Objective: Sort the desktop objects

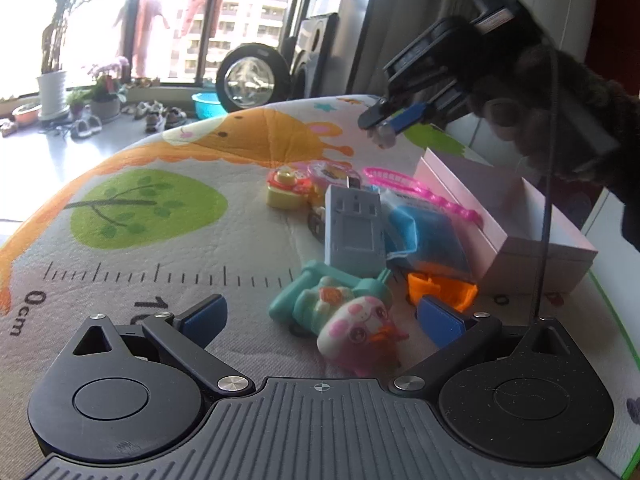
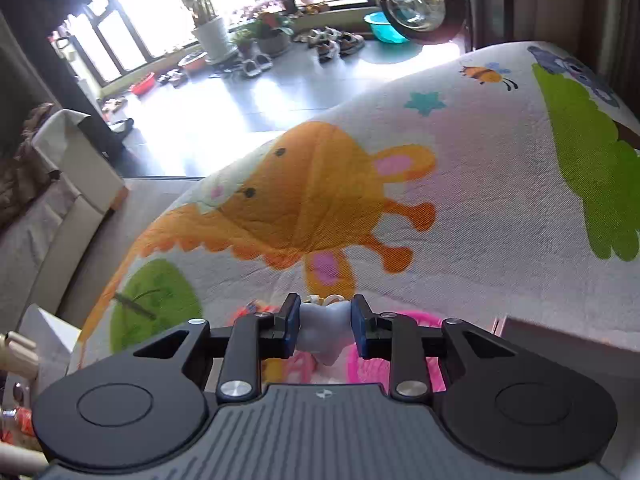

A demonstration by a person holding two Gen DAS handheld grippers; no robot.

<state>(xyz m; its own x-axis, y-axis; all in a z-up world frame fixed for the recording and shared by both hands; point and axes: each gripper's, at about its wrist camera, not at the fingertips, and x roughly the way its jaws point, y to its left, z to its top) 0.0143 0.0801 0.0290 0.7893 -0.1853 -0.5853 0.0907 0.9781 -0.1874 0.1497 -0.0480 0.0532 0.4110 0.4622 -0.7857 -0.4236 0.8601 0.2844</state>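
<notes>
1. The left tongs hang low over the tabletop, angled downward, their blue-padded jaws spread wide and released, pressing on nothing.
2. Between those jaws lies a glossy plastic toy figure, teal-bodied with a rounded pink-and-white head, on its side on the quilted, cartoon-printed cover.
3. Just right of it sits a crumpled orange plastic piece, close beside the right blue pad.
4. Behind the figure rests a grey-blue blocky toy, flat-faced and rectangular, with a blue cloth pouch against its right side.
5. Farther back lie a small yellow stamp-like toy and a pink beaded ring; the ring leans toward an open, pale pink cardboard box at the tabletop's right edge.
6. Farthest off, the right tongs are raised above the tabletop beyond the box, tipped steeply down, carried by a hand in a dark fuzzy sleeve.
7. The right wrist view shows those tongs clenched on a small pale lavender figure, smooth, matte and pinched at its middle between the blue pads.
</notes>
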